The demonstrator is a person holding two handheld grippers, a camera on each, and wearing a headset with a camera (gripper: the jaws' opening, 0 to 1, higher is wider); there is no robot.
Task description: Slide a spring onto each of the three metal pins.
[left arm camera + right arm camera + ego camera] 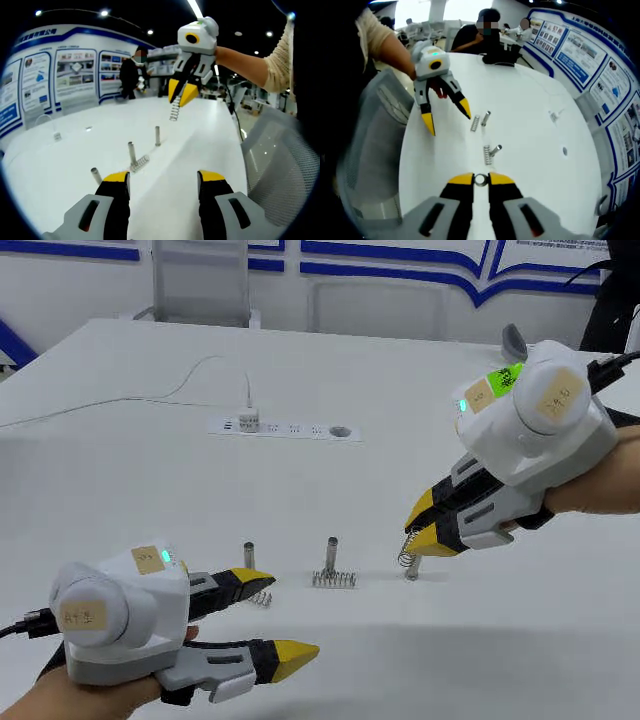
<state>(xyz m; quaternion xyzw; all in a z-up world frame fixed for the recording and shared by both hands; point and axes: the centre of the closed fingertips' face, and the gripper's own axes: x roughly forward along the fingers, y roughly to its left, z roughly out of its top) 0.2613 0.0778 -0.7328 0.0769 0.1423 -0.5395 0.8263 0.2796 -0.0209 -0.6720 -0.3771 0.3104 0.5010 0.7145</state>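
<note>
Left hand-held gripper [288, 615] gapes low; right hand-held gripper [415, 527] pinches spring [174, 111].

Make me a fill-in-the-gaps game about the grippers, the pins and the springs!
The right gripper is shut on a ___.
The left gripper has jaws that are ___.
The number of metal pins standing on the table is ___.
The number of springs lying flat on the table is ___.
Missing words: spring; open; three; two.
</note>
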